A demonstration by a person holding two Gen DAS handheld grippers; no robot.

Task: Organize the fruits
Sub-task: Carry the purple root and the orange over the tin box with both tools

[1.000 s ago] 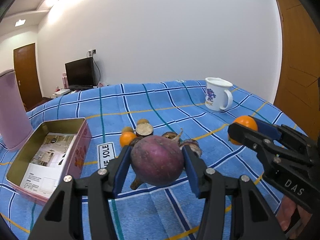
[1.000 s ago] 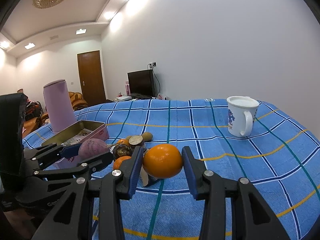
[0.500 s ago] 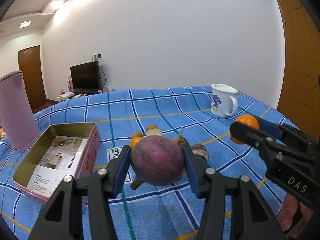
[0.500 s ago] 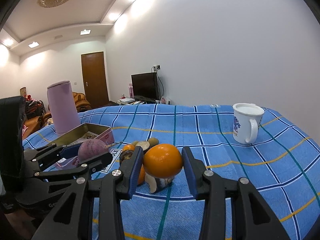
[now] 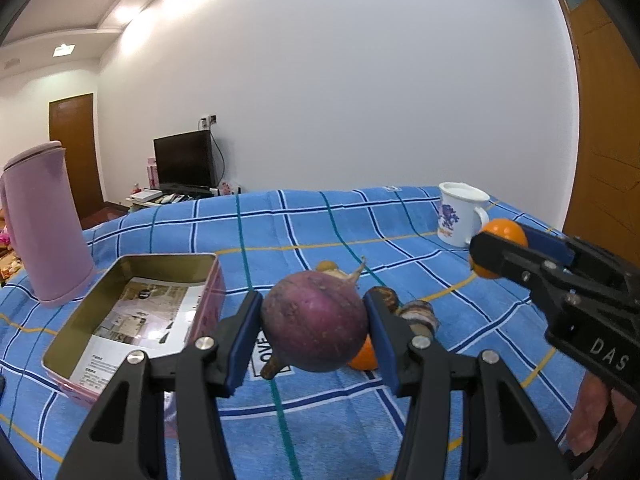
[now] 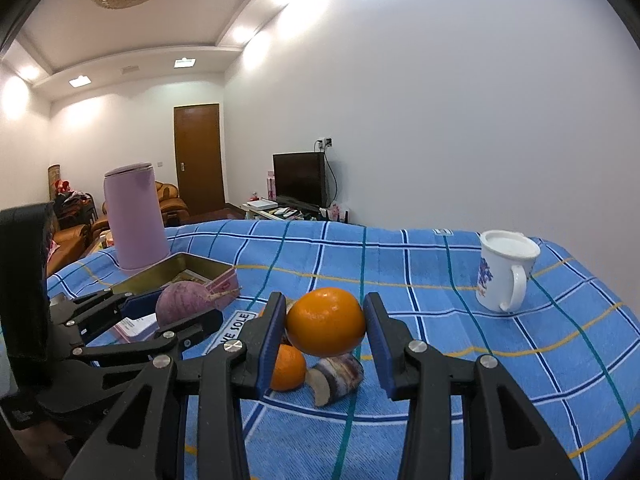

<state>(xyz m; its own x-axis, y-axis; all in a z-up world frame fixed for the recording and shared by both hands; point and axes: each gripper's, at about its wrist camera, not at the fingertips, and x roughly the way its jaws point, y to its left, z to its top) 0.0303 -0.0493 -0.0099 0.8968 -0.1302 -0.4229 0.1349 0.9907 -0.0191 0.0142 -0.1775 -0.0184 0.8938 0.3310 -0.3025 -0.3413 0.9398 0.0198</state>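
A round purple fruit is pinched between the blue pads of the left gripper and is held up in the air, just beside the open tin box on the blue checked cloth. An orange is pinched by the right gripper and is held farther from the tin box, on the side of the white mug. Both fruits are gripped at their widest part, which looks like the best place. The purple fruit is judged to be hard and a bit heavy. The orange is judged to be smooth, so it could slip, and it could be squashed if it is squeezed too hard. More fruits are left on the cloth near the tin box, but they are partly hidden behind the held fruits. It cannot be told how many are left.
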